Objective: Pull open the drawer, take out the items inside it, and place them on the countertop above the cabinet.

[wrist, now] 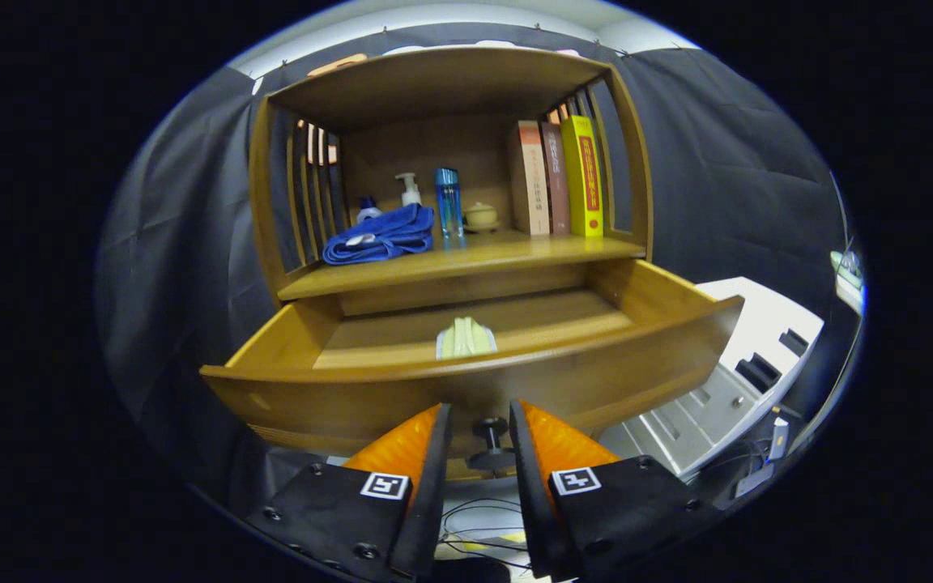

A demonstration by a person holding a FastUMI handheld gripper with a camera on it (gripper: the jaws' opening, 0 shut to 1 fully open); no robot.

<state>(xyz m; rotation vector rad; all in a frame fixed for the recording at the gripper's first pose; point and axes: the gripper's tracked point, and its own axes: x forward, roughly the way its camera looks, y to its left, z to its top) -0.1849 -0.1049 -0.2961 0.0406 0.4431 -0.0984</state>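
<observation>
Two fingers of the gripper point(479, 421) standing apart, one to each side of the dark knob point(491, 433) on the drawer point(466, 389) front, with a gap visible between each finger and the knob; not pressing on it. Knob right between the fingertips, at the lower middle of the curved wooden front.

Drawer pulled well out of the wooden cabinet point(450, 162), its inside open to view from above. One pale folded item point(465, 338) lying on the drawer floor, near the front wall and roughly in line with the knob; ribbed or pleated in look, exact kind not clear. Rest of the drawer floor bare wood.

Above the drawer, the countertop point(466, 257), a shelf-like surface under the cabinet's roof, with slatted sides. On it, toward the left, a folded blue towel point(381, 235); behind the towel a small bottle with a blue cap point(368, 210) and a white pump bottle point(410, 190). Just right of the towel, a tall clear blue bottle point(449, 202), upright. Beside that, farther back, a small cream lidded cup point(481, 215). At the right end, three books point(557, 178) standing upright and touching, the outermost yellow with a red spine strip.

To the right of the drawer and lower, a white unit point(746, 356) with dark slots. Below the fingers, some thin cables point(483, 534) on a pale surface.
</observation>
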